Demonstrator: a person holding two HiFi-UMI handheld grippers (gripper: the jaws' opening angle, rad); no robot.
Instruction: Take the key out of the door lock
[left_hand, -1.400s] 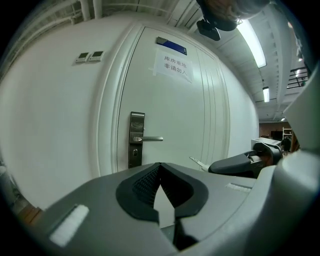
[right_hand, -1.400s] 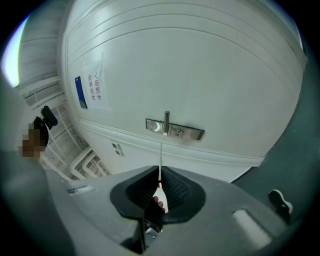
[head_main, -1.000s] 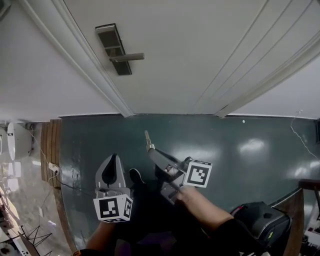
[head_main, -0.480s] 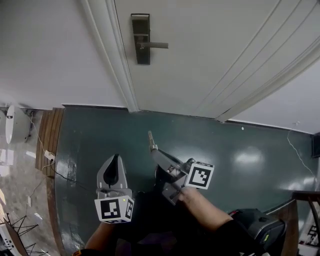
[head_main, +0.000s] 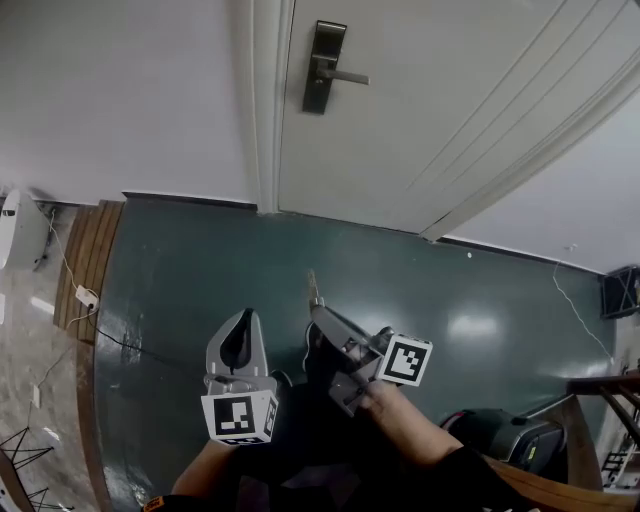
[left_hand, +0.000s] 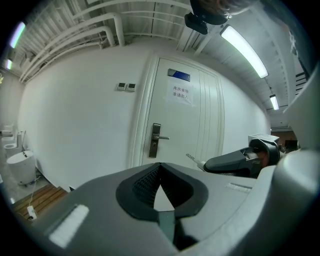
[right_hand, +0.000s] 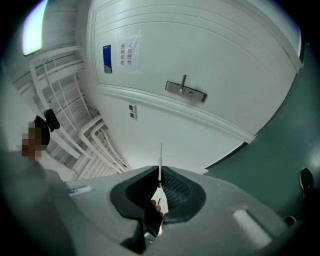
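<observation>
Your view has swung, so the dark metal lock plate with lever handle (head_main: 322, 68) now sits at 12 o'clock on the white panelled door (head_main: 460, 110), yet your right gripper (head_main: 318, 310) stays clamped on the slim silver key (head_main: 311, 284), well clear of the lock, and your left gripper (head_main: 239, 335) is closed on nothing, so the extraction looks done.

even, bright indoor light throughout. ceiling strip lights (left_hand: 243, 44) glow at the upper right of the left gripper view, and pale glare patches lie on the green floor (head_main: 200, 285) in the head view. both gripper views bulge fisheye-style with dark corners, bowing the door (right_hand: 215, 45) edges, and their near foreground looks soft.
</observation>
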